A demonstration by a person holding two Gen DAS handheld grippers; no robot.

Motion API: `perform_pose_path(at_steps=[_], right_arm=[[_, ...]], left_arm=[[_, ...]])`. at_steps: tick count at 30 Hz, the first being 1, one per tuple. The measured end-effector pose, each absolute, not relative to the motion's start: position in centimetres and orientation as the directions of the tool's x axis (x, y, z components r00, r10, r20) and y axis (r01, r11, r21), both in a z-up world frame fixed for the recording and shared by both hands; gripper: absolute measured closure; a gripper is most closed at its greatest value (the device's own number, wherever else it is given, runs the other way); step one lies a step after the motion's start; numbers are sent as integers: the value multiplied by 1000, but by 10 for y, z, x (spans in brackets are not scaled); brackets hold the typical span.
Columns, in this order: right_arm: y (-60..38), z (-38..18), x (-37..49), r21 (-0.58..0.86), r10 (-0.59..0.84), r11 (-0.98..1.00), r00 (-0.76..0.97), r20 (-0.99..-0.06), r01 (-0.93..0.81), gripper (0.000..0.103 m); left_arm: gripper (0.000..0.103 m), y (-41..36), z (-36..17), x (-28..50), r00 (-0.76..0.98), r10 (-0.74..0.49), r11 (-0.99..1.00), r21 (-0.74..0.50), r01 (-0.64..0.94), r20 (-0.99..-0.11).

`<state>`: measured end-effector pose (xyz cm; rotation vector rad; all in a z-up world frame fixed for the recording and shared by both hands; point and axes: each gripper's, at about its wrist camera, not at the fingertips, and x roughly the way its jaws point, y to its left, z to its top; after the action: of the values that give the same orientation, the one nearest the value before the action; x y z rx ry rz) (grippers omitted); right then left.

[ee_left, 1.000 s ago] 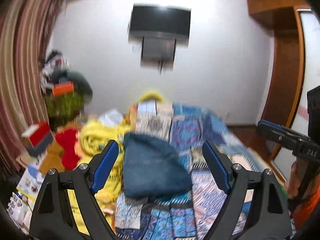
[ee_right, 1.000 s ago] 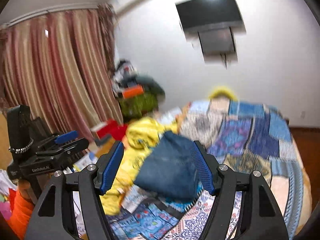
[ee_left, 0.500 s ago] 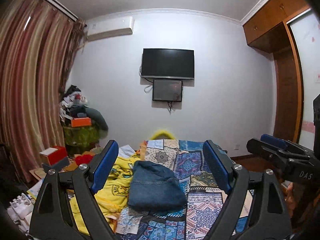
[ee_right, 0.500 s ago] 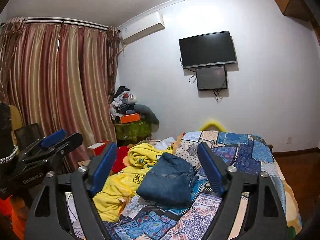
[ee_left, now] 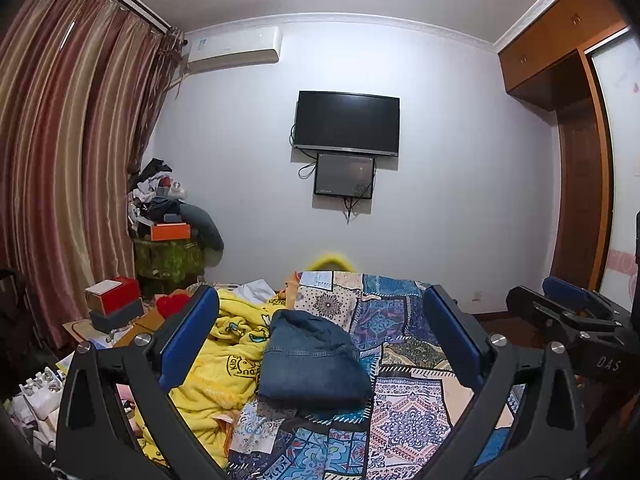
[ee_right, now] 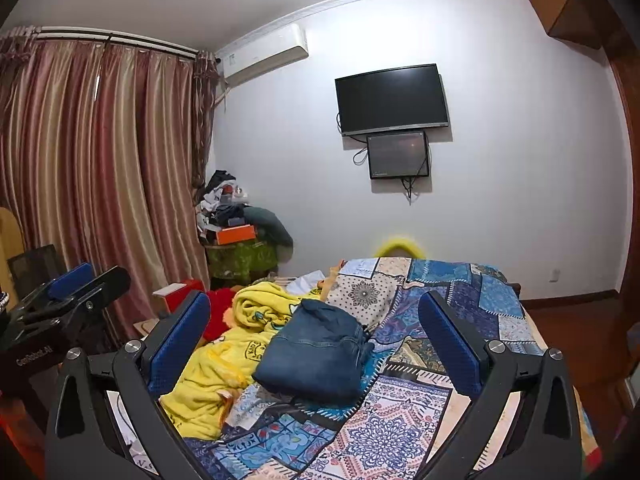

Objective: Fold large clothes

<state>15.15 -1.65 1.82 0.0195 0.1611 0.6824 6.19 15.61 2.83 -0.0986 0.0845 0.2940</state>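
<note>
A folded blue denim garment [ee_left: 314,360] lies on the patchwork bedspread [ee_left: 404,420]; it also shows in the right wrist view [ee_right: 316,356]. My left gripper [ee_left: 320,340] is open and empty, held well back from the bed and above it. My right gripper [ee_right: 316,340] is open and empty too, likewise back from the denim. The right gripper shows at the right edge of the left wrist view [ee_left: 576,312]; the left gripper shows at the left edge of the right wrist view [ee_right: 68,292].
A crumpled yellow blanket [ee_left: 228,356] lies left of the denim. Boxes and clutter [ee_left: 112,308] sit by the striped curtain [ee_left: 60,160]. A TV [ee_left: 347,123] hangs on the far wall. A wooden wardrobe [ee_left: 580,140] stands at the right.
Both grippers have pulled back and tilted up from the bed, so the denim now sits lower and smaller in view. Both stay open. The denim lies unmoved.
</note>
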Motion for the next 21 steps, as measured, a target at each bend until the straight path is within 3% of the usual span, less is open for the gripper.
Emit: perform_pose_path(at_steps=[21], right_arm=[[-25,15,151,80,606,794,778,-164,-602,0]], left_arm=[[1,150,18,71,949,289,951,-74,-300,-127]])
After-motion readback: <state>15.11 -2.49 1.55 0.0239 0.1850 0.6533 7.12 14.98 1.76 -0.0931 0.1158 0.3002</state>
